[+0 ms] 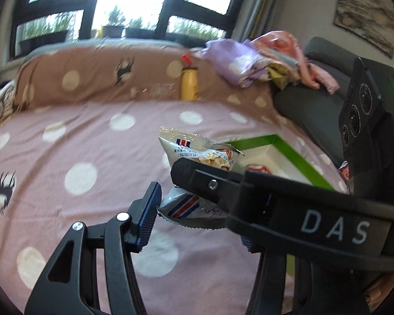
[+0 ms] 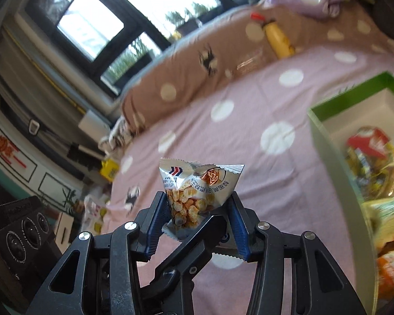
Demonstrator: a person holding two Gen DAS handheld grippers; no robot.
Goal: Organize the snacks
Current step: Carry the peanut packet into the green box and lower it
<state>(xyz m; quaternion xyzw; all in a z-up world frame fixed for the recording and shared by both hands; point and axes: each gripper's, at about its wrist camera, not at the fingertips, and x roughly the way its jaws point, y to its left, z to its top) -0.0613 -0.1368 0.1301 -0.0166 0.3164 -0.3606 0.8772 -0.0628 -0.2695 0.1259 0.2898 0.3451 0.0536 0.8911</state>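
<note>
At centre of the right wrist view: the right gripper clamps a small silver snack packet between its blue pads, one pad on each side. The packet stands upright, with its crimped top edge above the fingers.
Packet print: corn-like yellow pieces, a red and blue stripe mark and an orange round seal.
Packet in the left wrist view: at frame centre it is crossed by a black finger of the other gripper, whose body, lettered DAS, enters from the right.
Left gripper: one blue-padded finger sits just beside the packet's lower edge. The other finger is hidden behind the DAS body, so I cannot tell whether this gripper holds the packet.
Box: green rim and white inside. It lies on the bed at the right of the frame, near the packet, with several bright snack bags in it.
Bed sheet: pink with white dots, filling the middle of the frame.
Upper centre: a yellow bottle with a red cap against a brown dotted cushion.
Upper right: a heap of lilac and pink cloth.
</note>
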